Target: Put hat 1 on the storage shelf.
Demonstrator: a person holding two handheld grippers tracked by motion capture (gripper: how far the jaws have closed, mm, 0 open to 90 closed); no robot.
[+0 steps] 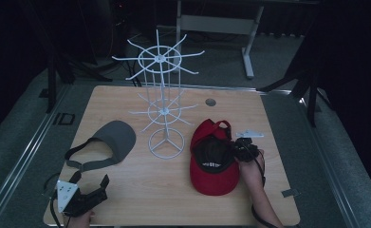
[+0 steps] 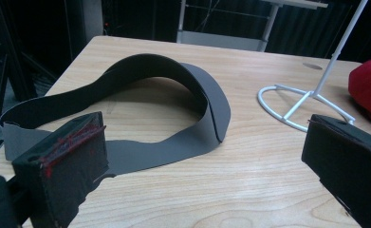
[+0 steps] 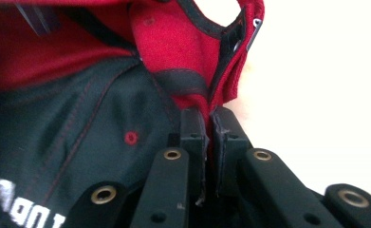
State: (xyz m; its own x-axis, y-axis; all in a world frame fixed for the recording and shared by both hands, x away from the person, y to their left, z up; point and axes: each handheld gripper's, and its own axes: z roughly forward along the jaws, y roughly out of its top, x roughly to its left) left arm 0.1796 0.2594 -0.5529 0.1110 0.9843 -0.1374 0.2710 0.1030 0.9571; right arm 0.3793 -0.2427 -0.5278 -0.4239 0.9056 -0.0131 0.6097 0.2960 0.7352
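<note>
A red cap (image 1: 215, 161) with a black inner lining lies upside down on the wooden table (image 1: 173, 190), right of the white wire rack (image 1: 162, 102). My right gripper (image 1: 236, 148) sits at the cap's right rim, shut on the red fabric edge (image 3: 207, 102), which is pinched between its pads (image 3: 192, 128). A grey visor (image 1: 111, 142) lies at the left; its curved band (image 2: 173, 99) fills the left gripper view. My left gripper (image 1: 100, 186) rests near the table's front left corner, its black jaws wide open, short of the visor.
The rack's round base (image 2: 299, 107) stands between visor and cap. A small round grommet (image 1: 210, 101) sits in the table's far side. A metal desk frame (image 1: 249, 42) stands beyond the table on the dark floor.
</note>
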